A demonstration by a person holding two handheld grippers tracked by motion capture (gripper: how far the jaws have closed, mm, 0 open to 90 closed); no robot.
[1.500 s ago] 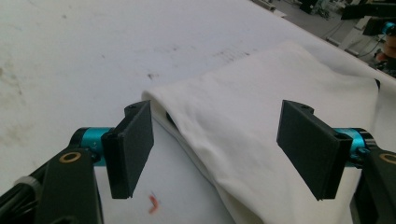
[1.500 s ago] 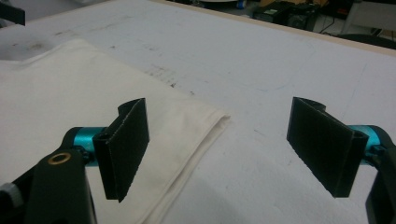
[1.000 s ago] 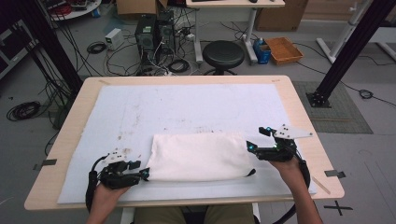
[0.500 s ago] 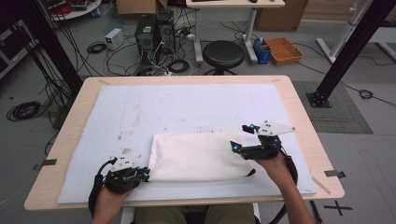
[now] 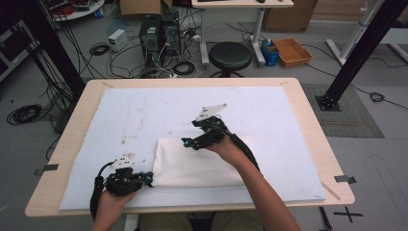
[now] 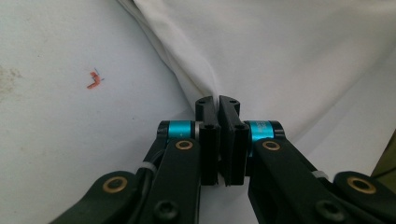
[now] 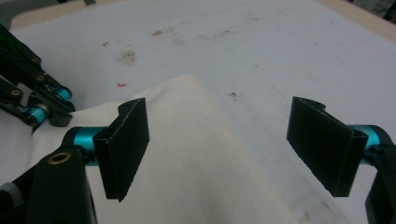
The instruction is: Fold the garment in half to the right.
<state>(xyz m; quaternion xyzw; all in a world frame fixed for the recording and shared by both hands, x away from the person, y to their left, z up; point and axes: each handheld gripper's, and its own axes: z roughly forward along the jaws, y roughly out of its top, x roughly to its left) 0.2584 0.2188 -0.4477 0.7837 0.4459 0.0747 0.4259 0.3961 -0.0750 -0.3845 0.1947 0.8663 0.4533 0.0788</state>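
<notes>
Pinching the near-left corner of the folded white cloth (image 5: 197, 166) is what the left gripper (image 5: 144, 179) is doing: in the left gripper view its jaws are closing right down, pads together with a ridge of fabric (image 6: 212, 91) trapped between them. That hand is sitting low at the near edge of the white mat (image 5: 269, 115), anchoring the corner.

Cloth is lying flat on the near half of the mat, roughly centred, long side running left to right.

Farther in, the right gripper (image 5: 199, 139) is hovering over the cloth's far edge, left of its middle. Right gripper view is showing both pads (image 7: 123, 144) spread wide, nothing between them, cloth edge and bare mat below. So it is holding nothing.

Judging the step: one corner is being secured, second grasp is being set up, probably for unfolding or re-folding the cloth.

Next move is calling for the right gripper dropping to the far edge, getting one pad under the top layer, and closing on that layer alone. Left should be keeping its pinch while that happens; otherwise the cloth is sliding on the mat.
</notes>
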